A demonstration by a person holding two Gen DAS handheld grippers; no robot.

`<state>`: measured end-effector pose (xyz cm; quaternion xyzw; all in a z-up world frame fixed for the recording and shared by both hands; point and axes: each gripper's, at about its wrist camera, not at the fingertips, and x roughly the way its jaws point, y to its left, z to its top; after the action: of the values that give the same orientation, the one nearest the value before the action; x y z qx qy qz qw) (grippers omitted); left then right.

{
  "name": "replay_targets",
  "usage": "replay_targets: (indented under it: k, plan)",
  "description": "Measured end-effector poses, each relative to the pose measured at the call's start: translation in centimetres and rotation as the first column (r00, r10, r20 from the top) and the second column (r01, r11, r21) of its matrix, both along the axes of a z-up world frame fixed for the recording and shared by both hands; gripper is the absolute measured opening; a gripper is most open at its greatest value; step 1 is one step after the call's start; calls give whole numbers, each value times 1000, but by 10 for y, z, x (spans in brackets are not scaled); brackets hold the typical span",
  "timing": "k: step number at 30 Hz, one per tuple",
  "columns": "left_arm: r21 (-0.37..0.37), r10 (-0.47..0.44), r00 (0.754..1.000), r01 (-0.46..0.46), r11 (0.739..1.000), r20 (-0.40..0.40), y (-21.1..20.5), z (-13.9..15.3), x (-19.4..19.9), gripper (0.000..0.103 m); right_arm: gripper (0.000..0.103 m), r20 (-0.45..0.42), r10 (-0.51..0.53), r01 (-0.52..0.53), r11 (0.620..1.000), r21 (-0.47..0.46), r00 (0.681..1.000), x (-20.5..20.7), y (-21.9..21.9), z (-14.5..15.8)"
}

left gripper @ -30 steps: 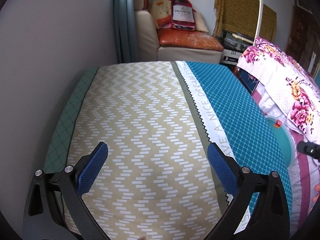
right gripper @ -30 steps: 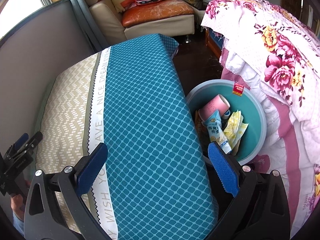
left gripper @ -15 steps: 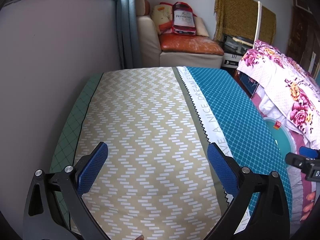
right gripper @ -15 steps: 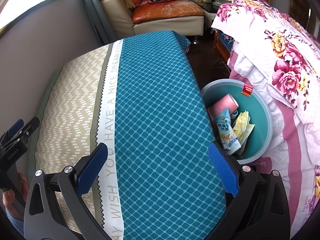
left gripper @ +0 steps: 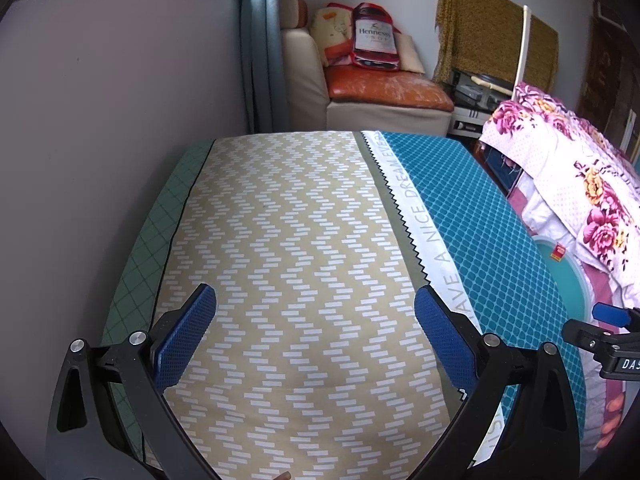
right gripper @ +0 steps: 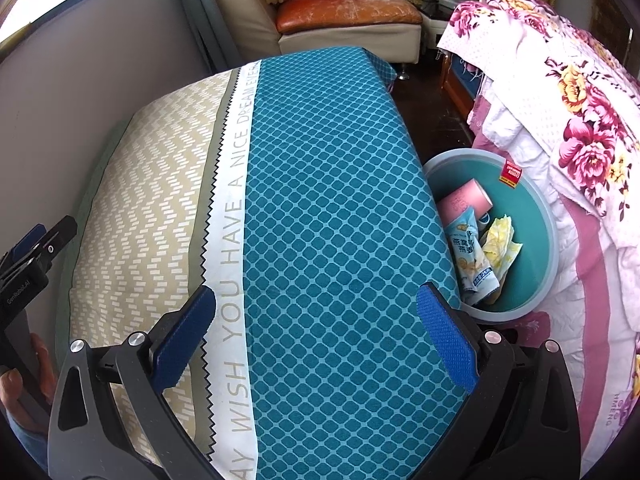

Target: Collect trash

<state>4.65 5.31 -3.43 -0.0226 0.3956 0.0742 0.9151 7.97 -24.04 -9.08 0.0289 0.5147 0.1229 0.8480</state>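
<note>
Trash sits in a round teal basin [right gripper: 548,236] with a pale grey-blue rim, on the floor to the right of the right tongs [right gripper: 316,332] and just past their right pad. Inside lie a pink paper cup [right gripper: 466,200] on its side, a crumpled pale-blue snack wrapper [right gripper: 472,256] with printed characters, and a wad of yellowish-white tissue [right gripper: 502,246] touching the wrapper. Both tongs gape wide, holding nothing. The left tongs [left gripper: 316,336] hover over the beige zigzag part of the cloth-covered table [left gripper: 280,220]; the right ones hover over its teal lattice part.
</note>
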Motion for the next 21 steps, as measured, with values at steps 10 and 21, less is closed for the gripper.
replay_targets:
  k: [10, 21]
  plan:
    - [-7, 0, 1000, 0, 1000, -3, 5, -3, 2, 100, 96, -6, 10, -10, 1000, -10, 1000, 1, 5, 0]
    - [-8, 0, 1000, 0, 1000, -8, 7, -5, 2, 100, 96, -11, 15, -15, 1000, -16, 1000, 3, 8, -1]
